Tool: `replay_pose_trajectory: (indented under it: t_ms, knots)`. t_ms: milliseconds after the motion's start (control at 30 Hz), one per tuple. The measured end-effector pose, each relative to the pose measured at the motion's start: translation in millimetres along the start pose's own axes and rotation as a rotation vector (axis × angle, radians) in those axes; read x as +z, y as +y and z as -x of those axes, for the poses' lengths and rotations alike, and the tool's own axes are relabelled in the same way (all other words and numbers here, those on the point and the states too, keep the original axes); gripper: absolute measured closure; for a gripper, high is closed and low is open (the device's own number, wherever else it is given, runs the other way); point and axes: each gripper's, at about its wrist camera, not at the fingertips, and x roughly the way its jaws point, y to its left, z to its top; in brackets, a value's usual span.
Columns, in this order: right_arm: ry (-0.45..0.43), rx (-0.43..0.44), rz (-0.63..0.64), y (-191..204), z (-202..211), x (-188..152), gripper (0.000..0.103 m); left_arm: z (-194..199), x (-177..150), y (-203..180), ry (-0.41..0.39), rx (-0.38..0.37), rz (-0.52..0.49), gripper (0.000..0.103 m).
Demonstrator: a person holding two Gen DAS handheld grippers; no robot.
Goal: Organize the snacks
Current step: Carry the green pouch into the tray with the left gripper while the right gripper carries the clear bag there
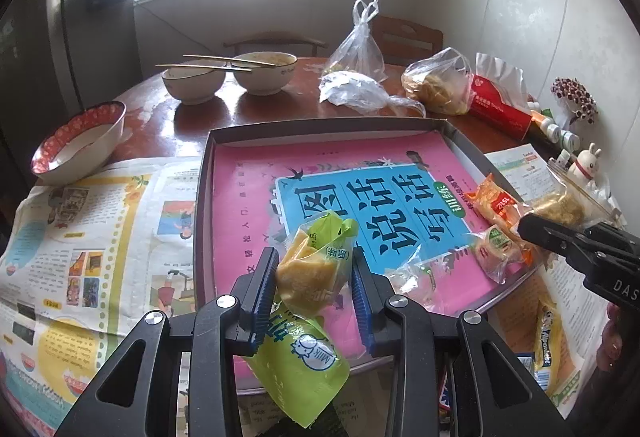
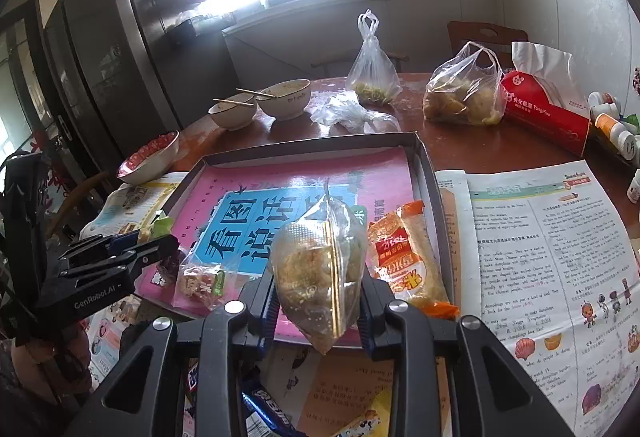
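Observation:
My left gripper [image 1: 314, 273] is shut on a green-wrapped yellow cake snack [image 1: 310, 273] and holds it above the near edge of the grey tray [image 1: 320, 125], which is lined with a pink book. My right gripper [image 2: 320, 301] is shut on a clear bag of brown crumbly snack [image 2: 316, 269], above the tray's [image 2: 312, 147] near right part. An orange rice-cracker pack [image 2: 408, 257] and a small clear-wrapped snack [image 2: 200, 283] lie in the tray. The right gripper also shows at the right of the left wrist view [image 1: 528, 227]; the left gripper shows at the left of the right wrist view [image 2: 160, 237].
Newspaper [image 1: 80, 237] covers the near table. Two bowls with chopsticks [image 1: 232, 75], a red-rimmed bowl [image 1: 76, 143], plastic bags [image 1: 436, 81], a red tissue pack [image 2: 544, 109] and small bottles [image 2: 616, 133] stand behind the tray. More wrapped snacks [image 2: 264, 413] lie below the right gripper.

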Motion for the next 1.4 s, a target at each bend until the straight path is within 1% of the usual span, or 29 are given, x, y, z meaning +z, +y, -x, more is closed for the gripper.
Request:
replay_pose_trajectory:
  t_ms: [267,567,967,1233,1400]
  knots:
    - [0.013,0.003,-0.008,5,-9,8,0.070,-8,0,-5,0.018,-0.018,-0.019,0.067]
    - [0.035,-0.005,-0.005,13,-18,11,0.070,-11,3,-7,0.022,-0.036,-0.034,0.067]
    - [0.089,-0.008,0.015,29,-36,5,0.070,-17,4,-9,0.029,-0.079,-0.059,0.066]
    - [0.120,-0.001,0.023,38,-44,-2,0.070,-15,3,-6,0.026,-0.103,-0.057,0.066]
    - [0.131,-0.008,0.025,40,-46,-2,0.070,-12,3,0,0.026,-0.103,-0.048,0.066]
